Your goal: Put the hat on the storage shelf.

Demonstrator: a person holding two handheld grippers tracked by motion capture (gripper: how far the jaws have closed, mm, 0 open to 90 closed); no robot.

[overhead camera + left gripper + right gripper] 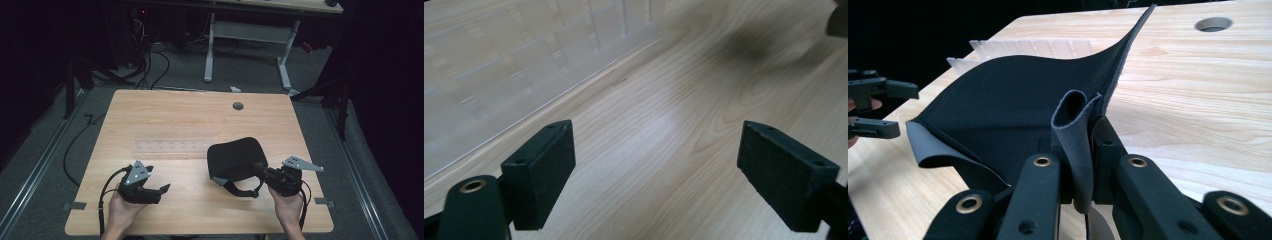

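Note:
A black flexible sheet lies on the wooden table, right of centre, with its near edge lifted. My right gripper is shut on that edge. In the right gripper view a folded strip of the sheet is pinched between the jaws of my right gripper. My left gripper hovers over the near left of the table, open and with nothing between its jaws. In the left gripper view the pads of my left gripper stand wide apart over bare wood.
A clear plastic slotted rack lies flat on the table left of the sheet, also seen as the clear rack and the rack. A round cable hole sits near the far edge. Cables and a desk frame lie beyond the table.

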